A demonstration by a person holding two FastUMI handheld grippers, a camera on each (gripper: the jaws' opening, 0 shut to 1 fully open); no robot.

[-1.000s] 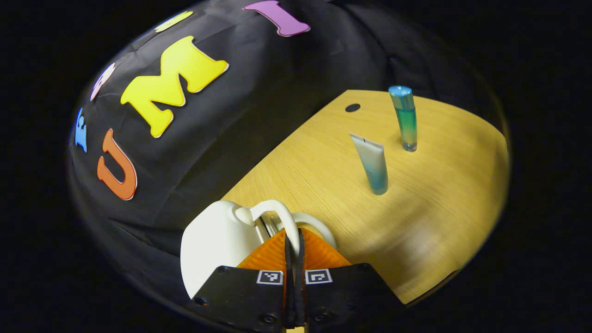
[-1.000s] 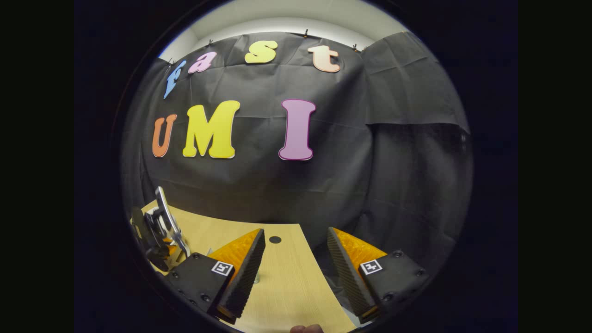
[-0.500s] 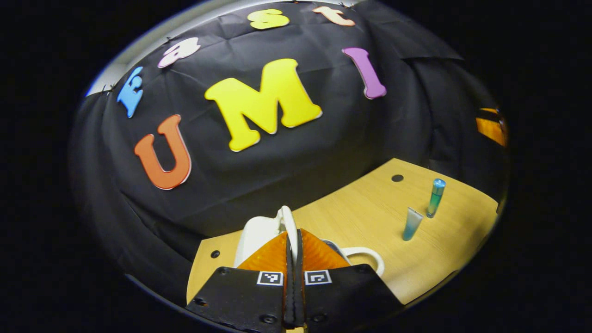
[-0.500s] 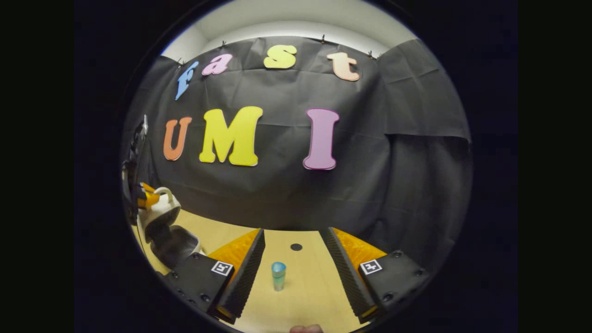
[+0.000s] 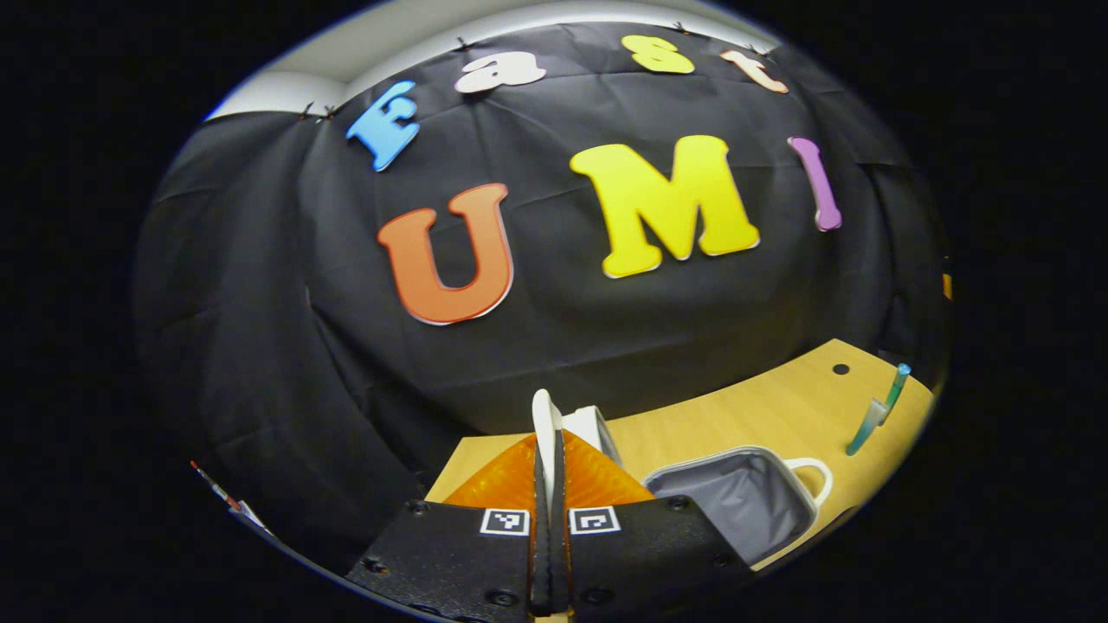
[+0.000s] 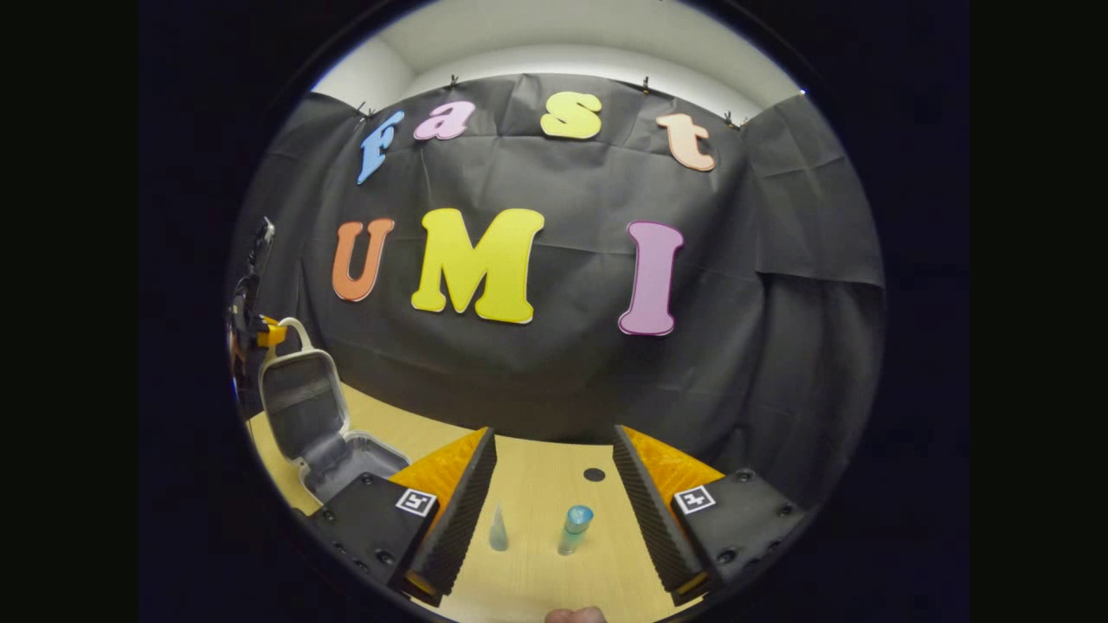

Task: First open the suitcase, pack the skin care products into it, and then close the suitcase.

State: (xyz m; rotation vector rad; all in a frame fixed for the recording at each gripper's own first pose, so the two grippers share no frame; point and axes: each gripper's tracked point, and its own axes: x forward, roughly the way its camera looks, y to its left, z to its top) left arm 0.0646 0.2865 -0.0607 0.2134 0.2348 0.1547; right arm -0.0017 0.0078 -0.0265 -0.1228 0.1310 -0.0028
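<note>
A small white suitcase stands open on the wooden table (image 6: 537, 472). Its grey-lined base (image 5: 736, 502) lies flat and its lid (image 6: 299, 402) is raised nearly upright. My left gripper (image 5: 548, 450) is shut on the lid's white handle (image 5: 544, 414); in the right gripper view the left gripper (image 6: 258, 331) is at the lid's top edge. A white-and-teal tube (image 6: 499, 529) and a blue-green bottle (image 6: 573, 529) stand upright on the table. My right gripper (image 6: 554, 510) hovers open just in front of them, touching neither. The tube (image 5: 866, 424) and the bottle (image 5: 896, 385) are right of the suitcase.
A small dark hole (image 6: 594, 474) marks the tabletop behind the bottle. The black cloth wall hangs close behind the table's far edge. A second white handle (image 5: 809, 474) sticks out from the suitcase base toward the products.
My left gripper has swung the lid up by its handle, from nearly closed to upright, baring the grey lining. The right gripper has shifted, so that tube and bottle now sit between its fingers.
</note>
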